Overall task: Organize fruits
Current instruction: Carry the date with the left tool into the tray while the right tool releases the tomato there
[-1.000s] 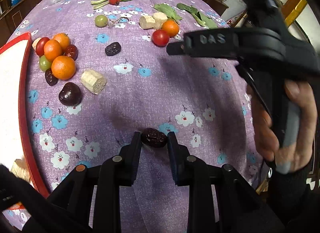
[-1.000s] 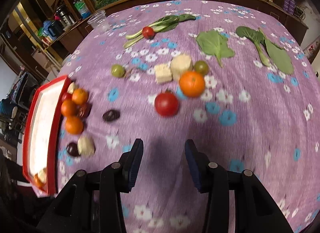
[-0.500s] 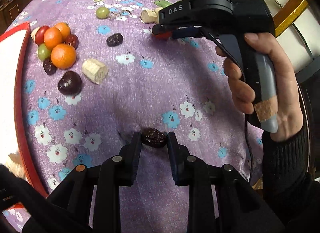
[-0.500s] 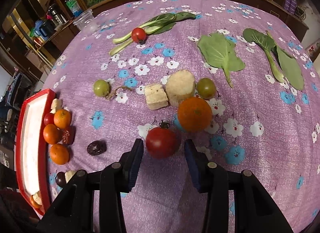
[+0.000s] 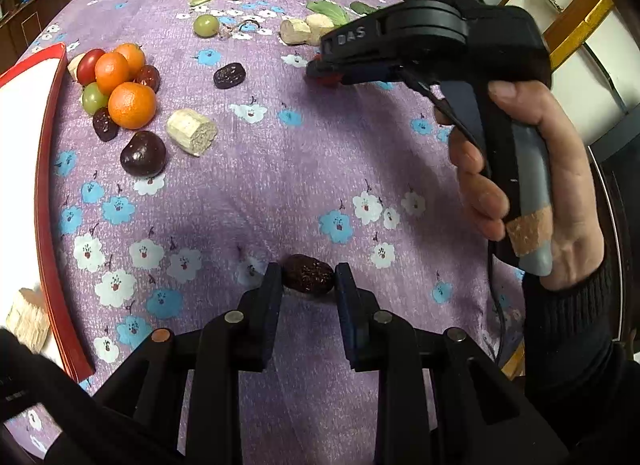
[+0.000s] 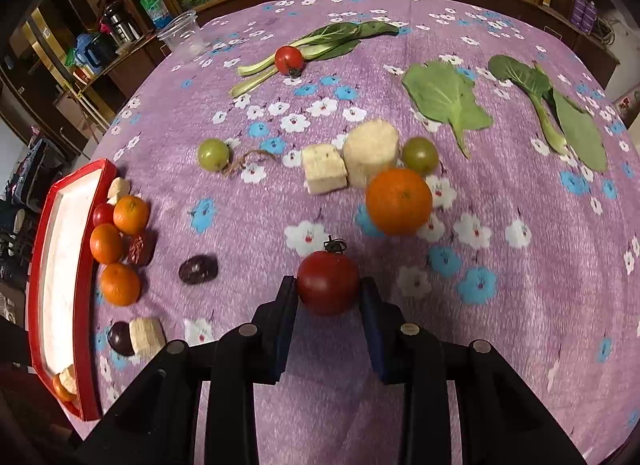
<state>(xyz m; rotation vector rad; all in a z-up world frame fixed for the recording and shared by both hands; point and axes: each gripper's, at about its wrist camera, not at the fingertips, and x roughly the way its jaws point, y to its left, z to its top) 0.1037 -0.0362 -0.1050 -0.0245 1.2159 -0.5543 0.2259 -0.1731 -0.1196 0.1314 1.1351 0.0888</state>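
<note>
My left gripper (image 5: 308, 279) is shut on a dark red date (image 5: 309, 274) and holds it just over the purple flowered cloth. My right gripper (image 6: 329, 291) has a red tomato (image 6: 328, 282) between its fingers, the pads touching both sides; in the left wrist view its black body (image 5: 432, 45) hides that tomato. A pile of oranges (image 5: 131, 104), dates and a green grape (image 5: 93, 97) lies beside the red tray (image 5: 44, 169). A loose date (image 6: 198, 269), an orange (image 6: 399, 201) and green grapes (image 6: 419, 154) lie further out.
Pale cut chunks (image 6: 370, 151) sit mid-table and one (image 5: 191, 131) sits near the pile. Leafy greens (image 6: 448, 99) and a small tomato (image 6: 289, 59) lie at the back. A clear plastic cup (image 6: 182, 35) stands by the far edge.
The right gripper moved forward and down until the red tomato sat between its fingers, then closed on it. The left gripper kept hold of the date and barely moved.
</note>
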